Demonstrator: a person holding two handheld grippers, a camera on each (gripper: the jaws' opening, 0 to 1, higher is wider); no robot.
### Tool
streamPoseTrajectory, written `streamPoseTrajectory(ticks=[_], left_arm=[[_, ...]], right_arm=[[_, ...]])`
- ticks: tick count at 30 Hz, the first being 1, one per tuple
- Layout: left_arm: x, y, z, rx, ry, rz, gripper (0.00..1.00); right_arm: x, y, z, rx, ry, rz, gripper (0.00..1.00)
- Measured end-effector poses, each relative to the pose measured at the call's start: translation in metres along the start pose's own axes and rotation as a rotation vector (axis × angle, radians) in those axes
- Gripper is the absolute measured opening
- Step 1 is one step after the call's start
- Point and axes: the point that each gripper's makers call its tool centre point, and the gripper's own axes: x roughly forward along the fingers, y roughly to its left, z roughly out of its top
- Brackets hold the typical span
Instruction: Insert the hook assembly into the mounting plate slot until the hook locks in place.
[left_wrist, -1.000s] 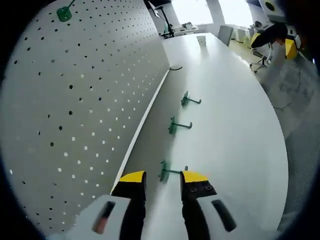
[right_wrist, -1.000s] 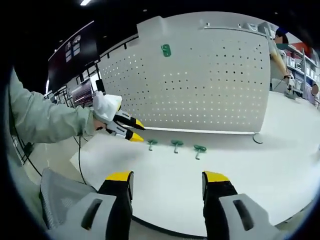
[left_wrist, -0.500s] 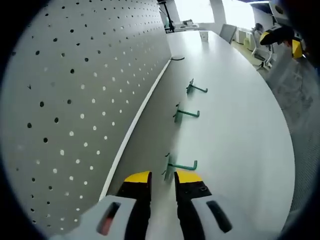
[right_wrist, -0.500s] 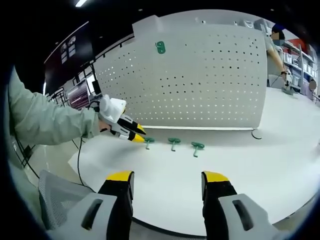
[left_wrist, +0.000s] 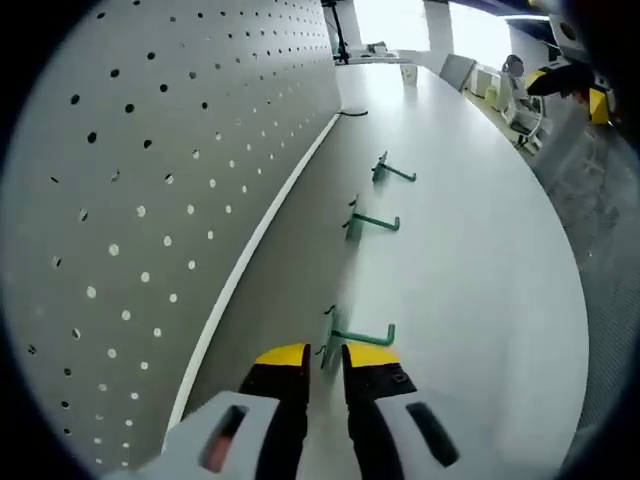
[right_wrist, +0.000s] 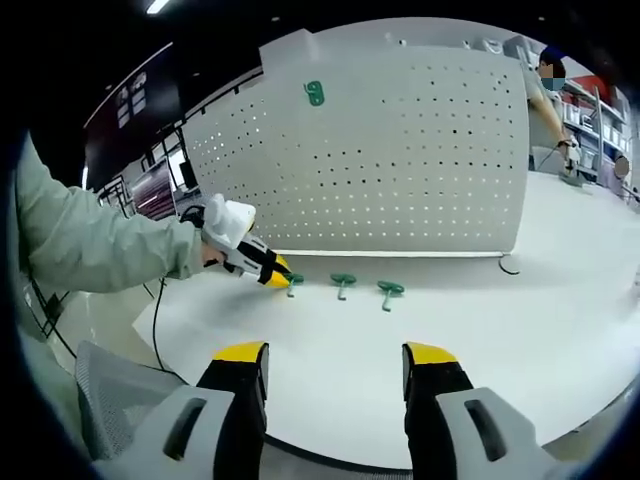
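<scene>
Three green hooks lie in a row on the white table (left_wrist: 480, 260) along the foot of the pegboard (left_wrist: 150, 180). In the left gripper view the nearest hook (left_wrist: 352, 334) has its base plate between the yellow tips of my left gripper (left_wrist: 326, 355), whose jaws are drawn in tight around it; its arm sticks out to the right. The middle hook (left_wrist: 366, 222) and far hook (left_wrist: 388, 170) lie free beyond. The right gripper view shows the left gripper (right_wrist: 277, 277) at the leftmost hook (right_wrist: 292, 282). My right gripper (right_wrist: 335, 355) hangs open over the table's near edge, holding nothing.
A green piece (right_wrist: 314, 93) is mounted high on the pegboard (right_wrist: 420, 160). A dark cable loop (right_wrist: 510, 265) lies at the board's far end. A mesh chair back (right_wrist: 120, 400) sits at lower left, below a sleeve (right_wrist: 90, 240). A person (right_wrist: 548, 95) stands behind the board.
The left gripper's jaws have narrowed step by step and moved in around the nearest hook's plate. The right gripper has stayed open and nearly still.
</scene>
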Motion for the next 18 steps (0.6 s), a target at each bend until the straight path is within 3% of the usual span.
streamPoseTrajectory(ticks=[12,18], left_arm=[[0.0017,-0.0073,0.0016,-0.055,0.001,-0.019,0.04],[0.0016,-0.0058,0.0004,-0.14,0.001,0.012,0.03]], right_arm=[[0.0032,0.0057,0.0013,-0.006,0.003,0.012,0.52],[0.0043,0.0078,0.0037,-0.008,0.002,0.021,0.52]])
